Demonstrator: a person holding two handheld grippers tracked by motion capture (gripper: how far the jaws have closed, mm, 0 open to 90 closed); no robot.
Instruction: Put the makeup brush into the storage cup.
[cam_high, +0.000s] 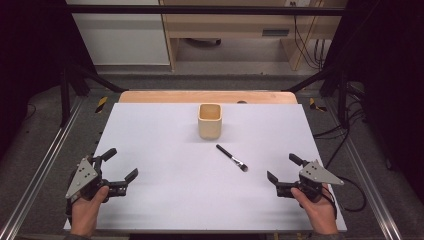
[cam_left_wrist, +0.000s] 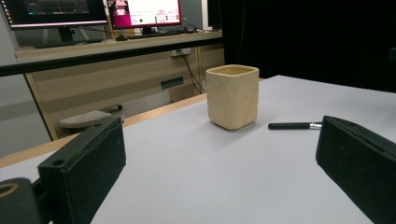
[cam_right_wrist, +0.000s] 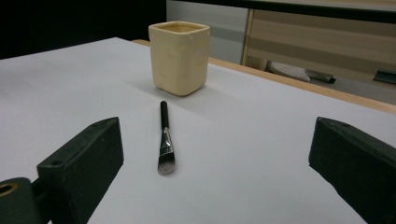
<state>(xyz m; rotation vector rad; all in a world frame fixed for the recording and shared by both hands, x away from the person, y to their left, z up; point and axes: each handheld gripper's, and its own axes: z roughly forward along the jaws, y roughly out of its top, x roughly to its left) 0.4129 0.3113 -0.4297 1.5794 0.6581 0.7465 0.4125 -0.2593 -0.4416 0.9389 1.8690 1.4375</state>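
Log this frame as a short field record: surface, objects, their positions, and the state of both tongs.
Surface: white table top
Cup: cream square cup, upright, toward the far edge at centre
Brush: black-handled makeup brush, lying flat, near side of the cup and apart from it, bristles toward the person
Left tongs, open, holding nothing, near-left corner
Right tongs, open, holding nothing, near-right, closer to the brush
Contact: neither tongs touch the cup or brush

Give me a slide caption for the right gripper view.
Open right gripper faces a makeup brush lying before an upright cream cup.
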